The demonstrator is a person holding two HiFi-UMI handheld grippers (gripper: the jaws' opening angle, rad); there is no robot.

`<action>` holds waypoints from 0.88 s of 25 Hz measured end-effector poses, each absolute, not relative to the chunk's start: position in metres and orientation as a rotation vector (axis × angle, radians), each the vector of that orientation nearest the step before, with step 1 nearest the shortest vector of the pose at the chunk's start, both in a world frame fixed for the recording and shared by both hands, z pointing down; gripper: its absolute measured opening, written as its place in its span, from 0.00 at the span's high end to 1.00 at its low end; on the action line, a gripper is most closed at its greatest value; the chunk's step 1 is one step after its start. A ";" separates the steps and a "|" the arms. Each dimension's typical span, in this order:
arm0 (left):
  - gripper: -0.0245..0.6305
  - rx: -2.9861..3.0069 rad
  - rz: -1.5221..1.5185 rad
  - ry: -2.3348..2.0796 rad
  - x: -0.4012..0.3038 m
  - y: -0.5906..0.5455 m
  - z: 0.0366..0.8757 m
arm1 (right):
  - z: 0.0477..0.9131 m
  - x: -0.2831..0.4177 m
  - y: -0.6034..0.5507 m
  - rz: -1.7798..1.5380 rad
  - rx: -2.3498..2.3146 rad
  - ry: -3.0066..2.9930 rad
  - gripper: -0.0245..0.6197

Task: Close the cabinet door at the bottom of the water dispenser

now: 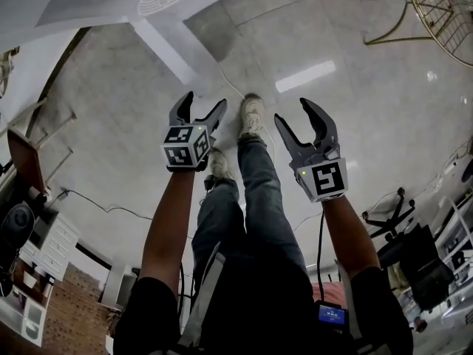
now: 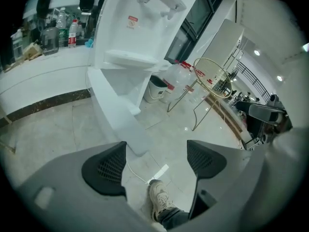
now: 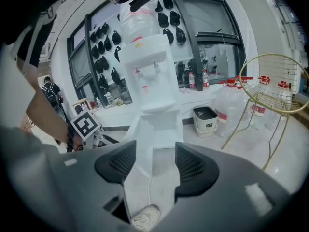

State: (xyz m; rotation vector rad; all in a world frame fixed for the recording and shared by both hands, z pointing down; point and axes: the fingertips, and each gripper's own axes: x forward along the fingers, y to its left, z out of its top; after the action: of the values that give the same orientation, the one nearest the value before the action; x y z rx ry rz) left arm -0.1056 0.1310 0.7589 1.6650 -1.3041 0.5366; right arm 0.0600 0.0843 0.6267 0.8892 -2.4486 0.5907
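Cabinet door (image 2: 116, 112) stands swung open at the base of the water dispenser (image 2: 140, 28), well out of reach ahead. Left gripper (image 1: 205, 102) and right gripper (image 1: 293, 111) are held out on straight arms, tilted floorward, jaws moderately apart and empty, likely readied for pushing it shut.

Pale marbled tile floor (image 2: 43, 129) carries the white water dispenser (image 3: 153, 81) at its far edge, against the curved counter base (image 2: 43, 105). Just beside it stand a white bucket (image 3: 205, 120) and clear water jugs (image 3: 229, 105), then a gold wire chair (image 3: 270, 95). A white cable (image 2: 136, 173) trails towards the person's shoes (image 1: 251, 115)
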 end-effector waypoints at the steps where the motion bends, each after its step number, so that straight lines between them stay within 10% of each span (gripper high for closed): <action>1: 0.34 1.669 0.539 -1.297 -0.102 0.128 0.758 | 0.626 0.063 0.082 0.591 0.893 -2.446 0.57; 22: 0.35 1.770 0.520 -1.206 -0.066 0.080 0.754 | 0.629 0.090 0.061 0.606 1.014 -2.385 0.59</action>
State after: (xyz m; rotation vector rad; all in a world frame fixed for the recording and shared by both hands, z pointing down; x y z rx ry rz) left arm -0.0657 0.0803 0.7540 1.7696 -1.2061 0.5201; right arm 0.0898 0.0606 0.6291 1.0143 -2.3846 0.6064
